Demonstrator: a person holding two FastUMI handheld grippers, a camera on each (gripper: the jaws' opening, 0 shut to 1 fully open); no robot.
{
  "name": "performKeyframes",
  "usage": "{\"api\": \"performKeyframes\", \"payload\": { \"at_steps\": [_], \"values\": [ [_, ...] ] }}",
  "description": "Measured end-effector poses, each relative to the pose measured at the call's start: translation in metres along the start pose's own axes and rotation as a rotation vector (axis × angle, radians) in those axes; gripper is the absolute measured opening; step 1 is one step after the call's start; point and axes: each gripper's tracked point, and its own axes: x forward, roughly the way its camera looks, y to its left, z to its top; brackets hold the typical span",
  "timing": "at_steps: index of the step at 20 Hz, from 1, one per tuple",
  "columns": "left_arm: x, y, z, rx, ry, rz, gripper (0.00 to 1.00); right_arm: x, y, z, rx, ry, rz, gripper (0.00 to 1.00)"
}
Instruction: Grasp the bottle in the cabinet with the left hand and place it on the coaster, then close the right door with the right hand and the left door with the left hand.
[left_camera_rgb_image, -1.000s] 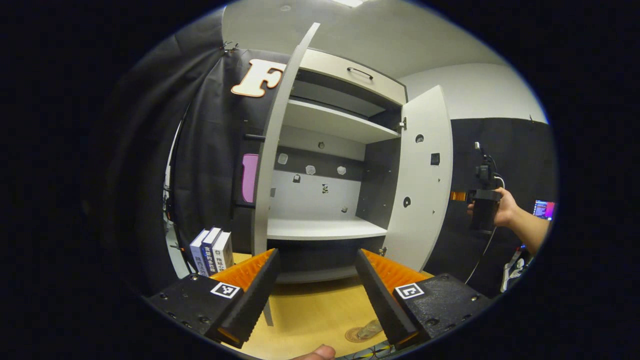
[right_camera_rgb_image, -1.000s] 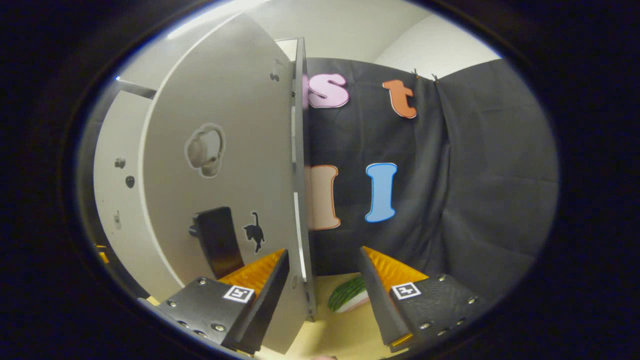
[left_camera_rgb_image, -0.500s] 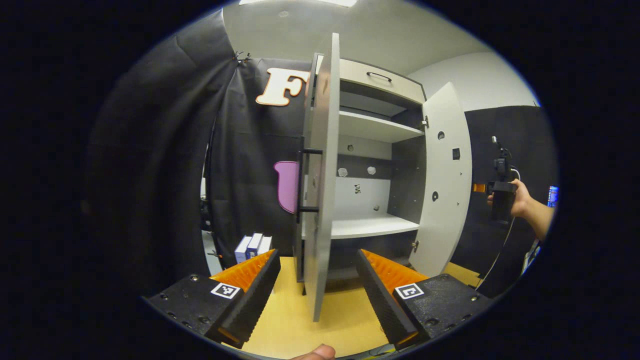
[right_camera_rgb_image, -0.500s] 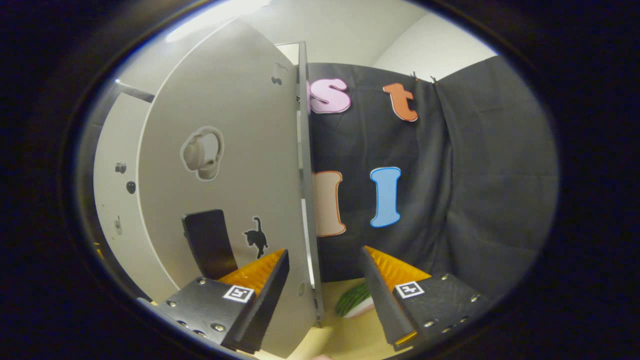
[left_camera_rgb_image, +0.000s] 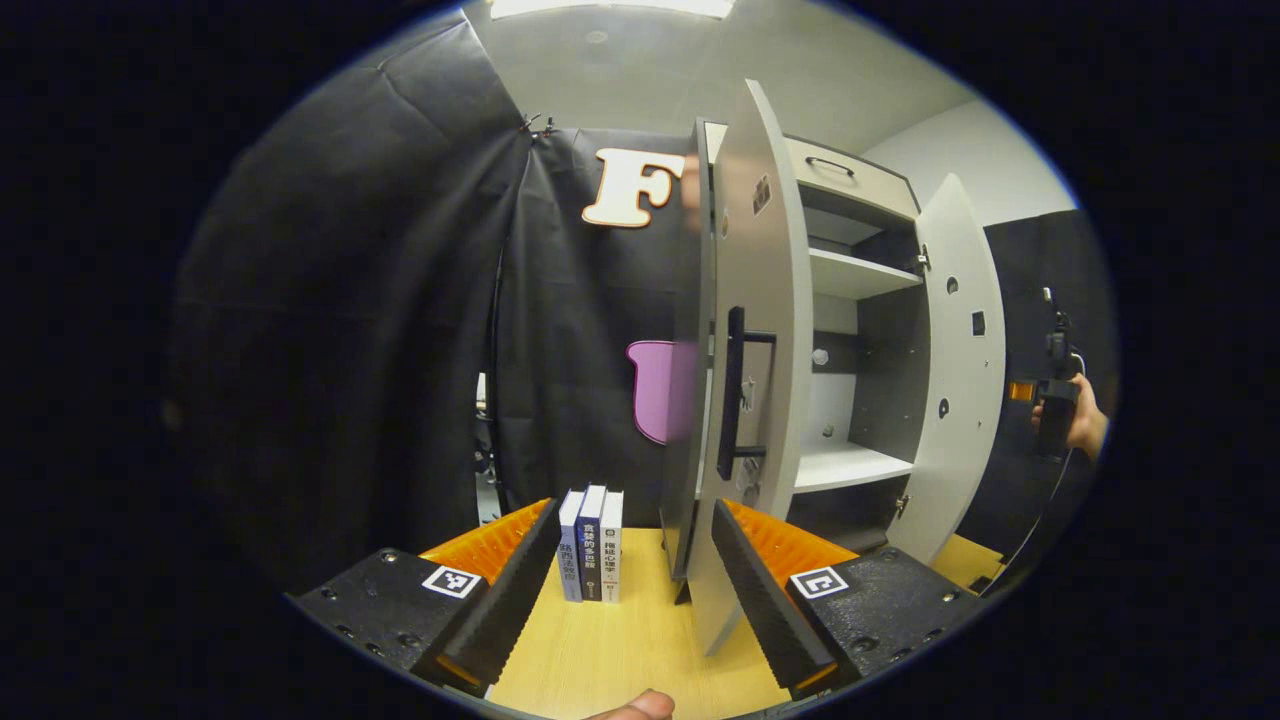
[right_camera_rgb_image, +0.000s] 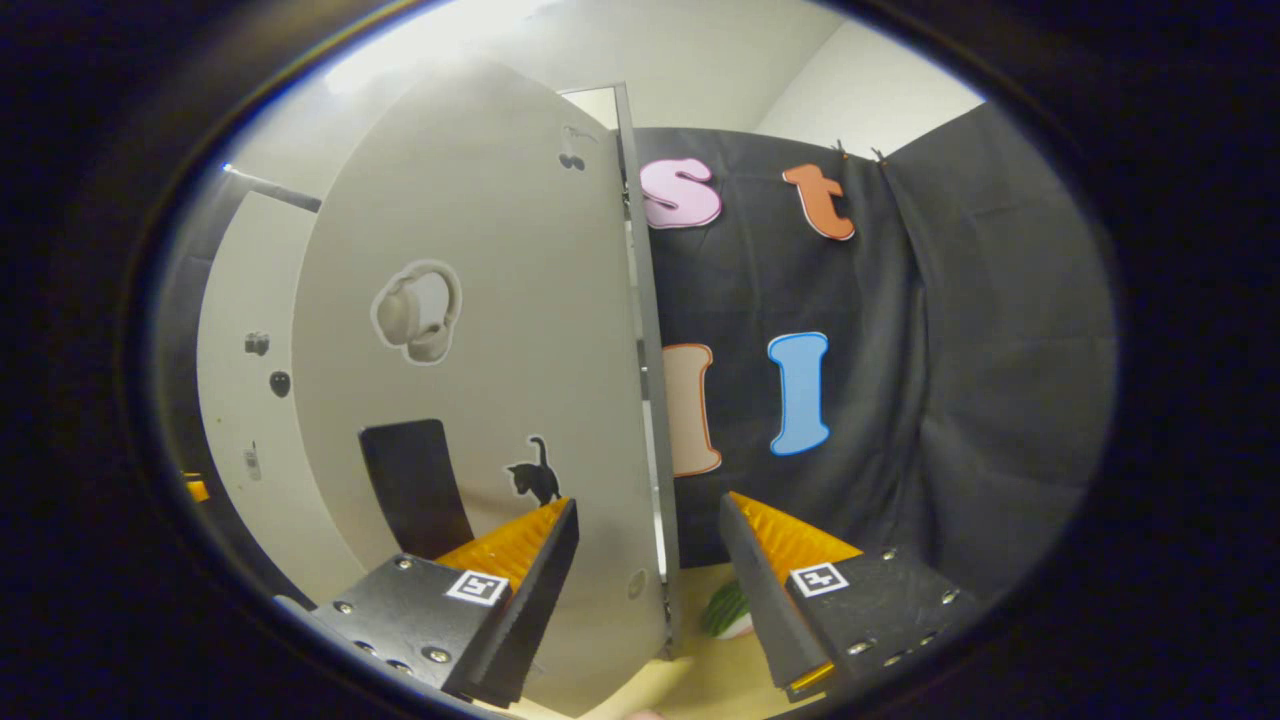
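Grey right door (right_camera_rgb_image: 480, 400) is seen edge-on at the middle of the right gripper view, between the wide-open right gripper (right_camera_rgb_image: 648, 585) fingers. The left door (left_camera_rgb_image: 755, 400) stands just beyond the wide-open left gripper (left_camera_rgb_image: 635, 580).

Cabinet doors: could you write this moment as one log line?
left door: ajar | right door: open | left gripper: jaws open, empty | right gripper: jaws open, straddling right door's edge
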Motion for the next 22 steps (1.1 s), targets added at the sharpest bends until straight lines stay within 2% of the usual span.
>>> {"api": "performKeyframes", "payload": {
  "at_steps": [3, 4, 5, 6, 7, 9, 10, 11, 12, 14, 15, 16, 17, 19, 21, 22],
  "values": [
    [0.009, 0.007, -0.004, 0.001, 0.017, 0.018, 0.93, 0.001, 0.015, -0.003, -0.001, 0.007, 0.029, 0.87],
    [0.012, 0.010, -0.004, 0.001, 0.022, 0.022, 0.96, 0.001, 0.022, -0.003, -0.008, 0.007, 0.056, 0.87],
    [0.015, 0.012, -0.004, 0.002, 0.025, 0.027, 0.93, -0.002, 0.030, -0.004, -0.018, 0.008, 0.088, 0.87],
    [0.011, 0.011, -0.004, 0.000, 0.027, 0.032, 0.97, -0.005, 0.038, -0.004, -0.030, 0.006, 0.114, 0.87],
    [0.012, 0.012, -0.003, -0.003, 0.025, 0.033, 0.94, -0.009, 0.043, -0.004, -0.043, 0.002, 0.132, 0.87],
    [0.014, 0.013, -0.001, -0.013, 0.016, 0.041, 0.96, -0.017, 0.061, -0.007, -0.069, 0.013, 0.198, 0.89],
    [0.015, 0.012, 0.000, -0.020, 0.012, 0.043, 0.93, -0.023, 0.068, -0.006, -0.084, 0.014, 0.230, 0.86],
    [0.015, 0.012, 0.001, -0.022, 0.006, 0.046, 0.93, -0.030, 0.070, -0.001, -0.100, 0.007, 0.246, 0.90],
    [0.016, 0.013, 0.000, -0.022, 0.005, 0.055, 0.96, -0.036, 0.066, 0.001, -0.106, 0.005, 0.238, 0.90],
    [0.014, 0.010, -0.001, -0.022, 0.007, 0.040, 0.93, -0.052, 0.052, 0.003, -0.095, 0.006, 0.200, 0.90],
    [0.016, 0.010, -0.001, -0.024, 0.004, 0.026, 0.97, -0.061, 0.049, 0.003, -0.087, 0.009, 0.198, 0.90],
    [0.016, 0.010, 0.001, -0.022, 0.005, 0.016, 0.96, -0.071, 0.046, 0.004, -0.090, 0.011, 0.203, 0.87],
    [0.017, 0.009, 0.000, -0.024, -0.001, 0.006, 0.93, -0.084, 0.041, 0.005, -0.104, 0.009, 0.205, 0.90],
    [0.019, 0.007, -0.001, -0.029, -0.008, -0.011, 0.96, -0.107, 0.029, 0.004, -0.118, 0.005, 0.190, 0.90],
    [0.017, 0.016, 0.002, 0.017, -0.006, 0.037, 0.93, -0.132, 0.025, 0.003, -0.096, -0.011, 0.186, 0.90],
    [0.012, 0.014, 0.007, 0.029, -0.002, 0.042, 0.94, -0.145, 0.028, 0.003, -0.075, -0.023, 0.197, 0.90]
  ]
}}
